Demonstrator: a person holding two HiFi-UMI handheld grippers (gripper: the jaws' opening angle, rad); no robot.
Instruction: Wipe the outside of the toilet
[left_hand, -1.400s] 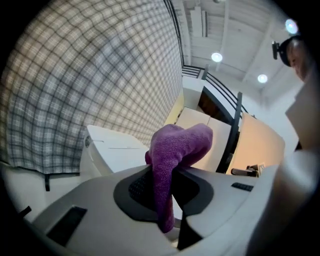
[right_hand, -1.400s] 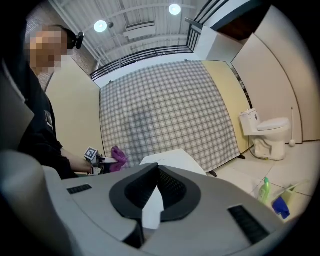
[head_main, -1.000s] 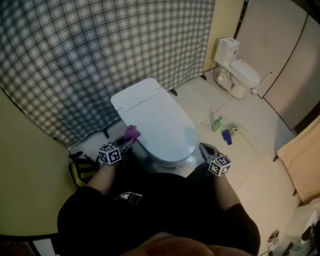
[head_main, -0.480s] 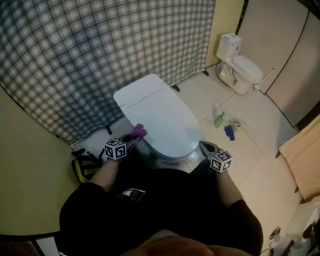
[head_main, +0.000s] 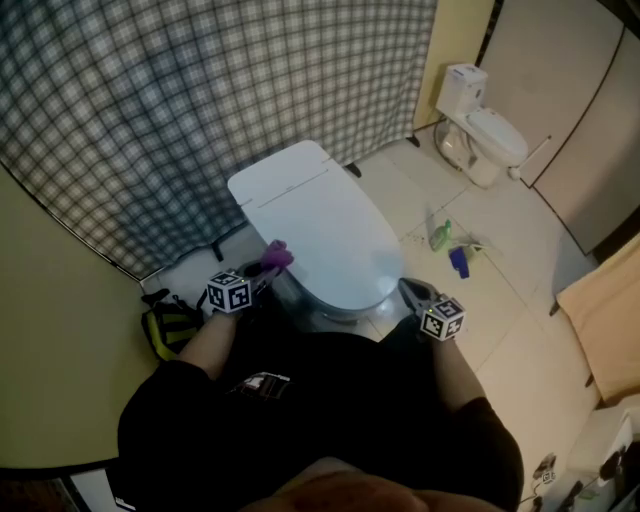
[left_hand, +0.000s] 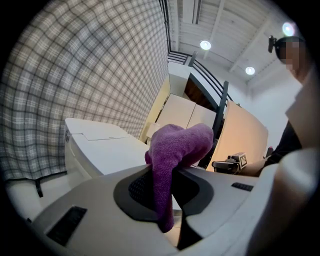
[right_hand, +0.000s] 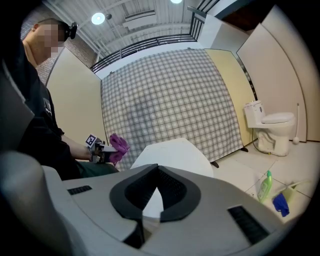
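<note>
The white toilet (head_main: 318, 228) stands with its lid down in front of a checked curtain; its tank and lid (left_hand: 102, 145) fill the left of the left gripper view. My left gripper (head_main: 258, 272) is at the bowl's left side, shut on a purple cloth (head_main: 277, 256). The cloth (left_hand: 180, 142) bulges out above the jaws. My right gripper (head_main: 412, 294) hovers at the bowl's front right, apart from it. Its tips (right_hand: 158, 169) meet with nothing between them, and the toilet lid (right_hand: 175, 152) lies beyond them.
A green spray bottle (head_main: 440, 236) and a blue one (head_main: 458, 262) lie on the tiled floor to the right. A second toilet (head_main: 487, 132) stands at the back right. A yellow-and-black bag (head_main: 165, 330) sits by the wall on the left.
The head view has shifted slightly. My left gripper with the cloth has edged a little along the bowl's left side. The right gripper has hardly moved.
</note>
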